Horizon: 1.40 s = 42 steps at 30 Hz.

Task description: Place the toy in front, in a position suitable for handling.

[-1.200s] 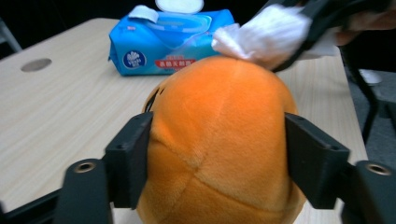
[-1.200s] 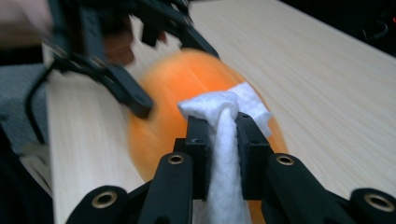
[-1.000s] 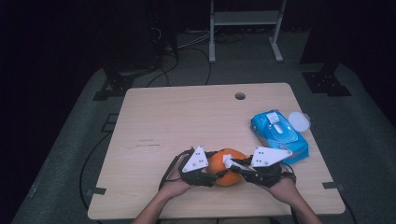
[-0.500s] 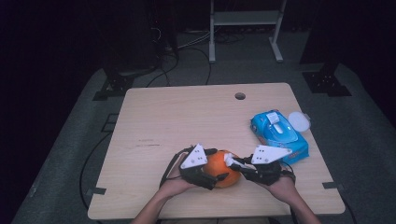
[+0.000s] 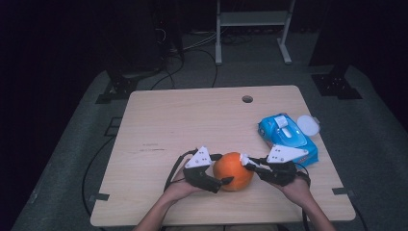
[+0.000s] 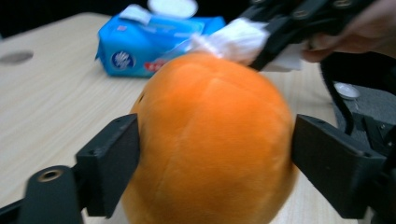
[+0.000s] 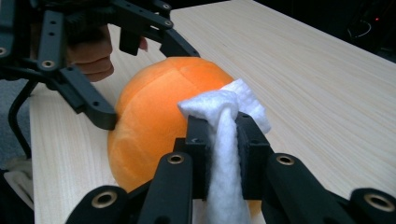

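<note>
Wiping step: my right tool (image 7: 219, 128) is clamped on a white wipe (image 7: 224, 140) pressed to the orange plush ball (image 5: 233, 171) on the worktop (image 5: 192, 120). Left tool (image 6: 215, 154), jaws just reopened then narrowing, brackets the ball. Next: steady it, rub across.

Round orange plush ball (image 5: 233, 171) rests on table, white wipe (image 5: 246, 160) touching its top.

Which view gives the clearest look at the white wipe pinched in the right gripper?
The right gripper view: the white wipe runs up between the right gripper's shut jaws against the orange plush ball. The left gripper view shows its tip on the ball's top; the high view shows a small white patch.
</note>
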Each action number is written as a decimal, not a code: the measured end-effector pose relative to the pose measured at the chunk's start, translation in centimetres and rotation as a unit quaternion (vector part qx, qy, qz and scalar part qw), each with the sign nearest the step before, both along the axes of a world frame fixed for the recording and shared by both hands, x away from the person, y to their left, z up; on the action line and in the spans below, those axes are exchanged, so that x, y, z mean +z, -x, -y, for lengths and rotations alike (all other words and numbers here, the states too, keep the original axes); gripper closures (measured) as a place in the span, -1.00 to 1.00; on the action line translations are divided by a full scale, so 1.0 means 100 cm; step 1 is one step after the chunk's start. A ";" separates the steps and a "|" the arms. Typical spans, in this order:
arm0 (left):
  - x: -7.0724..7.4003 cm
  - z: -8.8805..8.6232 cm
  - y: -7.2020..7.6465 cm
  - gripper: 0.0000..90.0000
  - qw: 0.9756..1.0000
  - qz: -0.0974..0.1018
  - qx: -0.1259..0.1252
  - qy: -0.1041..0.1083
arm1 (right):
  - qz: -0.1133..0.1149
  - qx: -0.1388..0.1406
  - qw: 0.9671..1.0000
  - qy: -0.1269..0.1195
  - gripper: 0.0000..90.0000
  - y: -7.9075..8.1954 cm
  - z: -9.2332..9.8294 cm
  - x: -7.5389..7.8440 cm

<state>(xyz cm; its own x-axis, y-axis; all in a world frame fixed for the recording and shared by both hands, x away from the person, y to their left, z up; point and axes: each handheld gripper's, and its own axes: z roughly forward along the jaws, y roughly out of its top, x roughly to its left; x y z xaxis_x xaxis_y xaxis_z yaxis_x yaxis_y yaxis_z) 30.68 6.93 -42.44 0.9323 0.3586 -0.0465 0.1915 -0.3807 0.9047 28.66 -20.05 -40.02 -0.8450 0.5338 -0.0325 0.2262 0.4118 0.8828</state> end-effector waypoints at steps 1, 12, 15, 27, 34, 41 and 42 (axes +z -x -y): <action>-0.001 0.001 0.001 -0.62 1.000 0.006 0.001 -0.002 | 0.000 0.001 1.000 0.000 0.71 0.002 -0.002 0.001; -0.002 0.003 0.004 -0.38 1.000 0.014 0.027 0.003 | 0.027 0.032 0.999 0.008 0.72 0.015 -0.020 0.014; 0.000 0.002 0.006 -0.38 1.000 0.010 -0.015 -0.005 | 0.018 0.001 1.000 0.004 0.71 0.006 -0.004 0.010; -0.002 0.009 0.007 -0.39 0.999 0.022 0.047 0.005 | 0.031 0.040 0.998 0.024 0.71 0.022 -0.022 0.017; 0.000 0.008 0.012 -0.41 0.999 0.032 0.001 0.002 | 0.023 -0.001 1.000 0.010 0.72 0.009 -0.002 0.012; -0.005 0.012 0.008 -0.56 0.999 0.025 0.029 -0.003 | 0.023 -0.003 1.000 0.010 0.72 0.010 0.000 0.012; -0.007 0.013 0.009 -0.49 0.999 0.030 0.028 -0.004 | 0.024 0.005 1.000 0.013 0.71 0.013 -0.004 0.013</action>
<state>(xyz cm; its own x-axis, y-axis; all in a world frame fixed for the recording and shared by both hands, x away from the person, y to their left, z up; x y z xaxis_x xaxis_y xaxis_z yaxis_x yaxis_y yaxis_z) 29.73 5.66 -43.14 0.9121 0.4097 0.0122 0.1577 -0.3781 0.9122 27.33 -19.62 -38.72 -0.8473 0.5238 -0.0877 0.1787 0.4366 0.8817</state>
